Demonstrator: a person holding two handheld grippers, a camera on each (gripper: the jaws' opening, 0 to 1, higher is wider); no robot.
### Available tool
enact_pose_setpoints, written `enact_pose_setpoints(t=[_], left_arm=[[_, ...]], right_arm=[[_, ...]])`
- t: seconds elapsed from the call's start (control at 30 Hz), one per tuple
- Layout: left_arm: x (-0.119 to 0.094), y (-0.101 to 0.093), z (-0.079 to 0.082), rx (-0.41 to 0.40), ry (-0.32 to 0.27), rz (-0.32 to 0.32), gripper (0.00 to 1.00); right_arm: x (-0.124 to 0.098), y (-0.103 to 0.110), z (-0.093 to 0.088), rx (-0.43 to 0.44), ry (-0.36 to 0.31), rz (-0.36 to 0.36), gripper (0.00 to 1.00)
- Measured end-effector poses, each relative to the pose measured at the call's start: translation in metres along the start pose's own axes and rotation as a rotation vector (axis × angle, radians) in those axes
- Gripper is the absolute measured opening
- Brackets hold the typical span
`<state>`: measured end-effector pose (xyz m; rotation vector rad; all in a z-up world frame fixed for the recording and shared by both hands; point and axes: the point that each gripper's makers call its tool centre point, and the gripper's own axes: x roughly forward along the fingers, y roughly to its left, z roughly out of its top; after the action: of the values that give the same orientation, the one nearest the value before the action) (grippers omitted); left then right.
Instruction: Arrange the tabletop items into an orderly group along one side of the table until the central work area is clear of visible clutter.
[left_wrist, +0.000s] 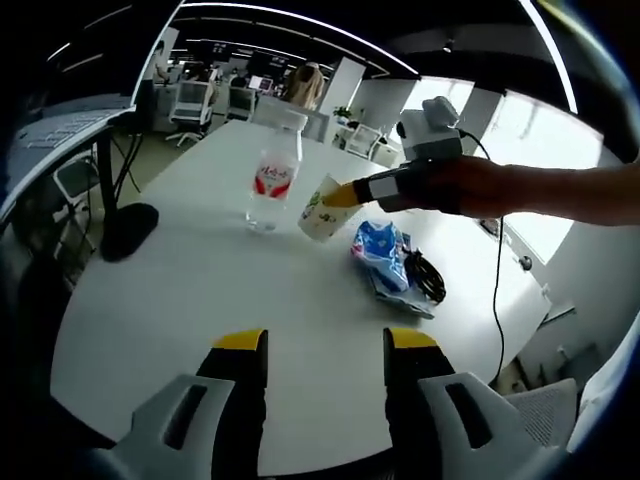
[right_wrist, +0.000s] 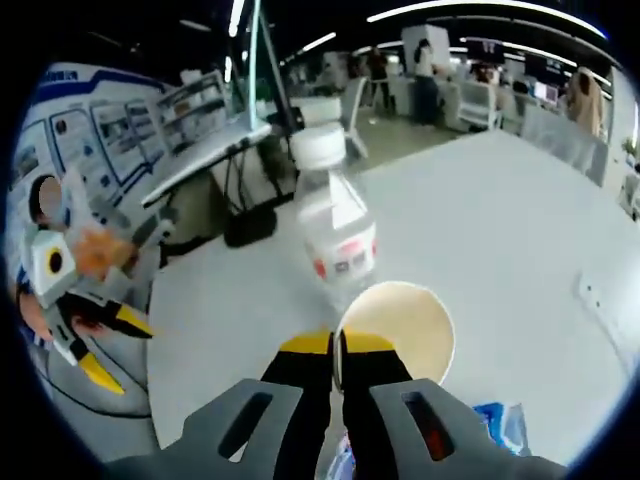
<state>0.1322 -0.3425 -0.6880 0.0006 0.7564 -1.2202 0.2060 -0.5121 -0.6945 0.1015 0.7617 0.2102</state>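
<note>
In the left gripper view we saw our left hand-held gripper released, its 2 yellow-tipped jaws apart over the bare near part of the white bench. Farther out, the right hand-held gripper came in from the right and pinched the rim of a paper cup, which was tilted and lifted off the bench. A water bottle stood upright just left of the cup. A blue packet and a coiled black cable lay to the right of the cup.

In the right gripper view our right hand-held gripper was clenched on the cup rim, the bottle just beyond it.
</note>
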Motion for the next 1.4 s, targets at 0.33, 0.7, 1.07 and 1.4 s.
enact_pose_setpoints(t=[0.33,0.7,1.07,1.4], left_arm=[[-0.008,0.009,-0.001,-0.013,-0.003,0.02,0.45],[-0.01,0.009,0.002,-0.017,-0.012,0.022,0.45],[-0.009,0.002,0.002,-0.02,-0.016,0.009,0.45],[-0.009,-0.008,0.004,-0.014,-0.022,-0.006,0.45]], right_arm=[[0.015,-0.009,-0.001,-0.128,0.083,-0.013,0.0],[0.027,-0.001,-0.001,-0.164,0.097,-0.029,0.02],[0.018,0.001,-0.002,-0.18,0.08,-0.04,0.1],[-0.005,0.009,0.006,-0.193,0.017,-0.046,0.15]])
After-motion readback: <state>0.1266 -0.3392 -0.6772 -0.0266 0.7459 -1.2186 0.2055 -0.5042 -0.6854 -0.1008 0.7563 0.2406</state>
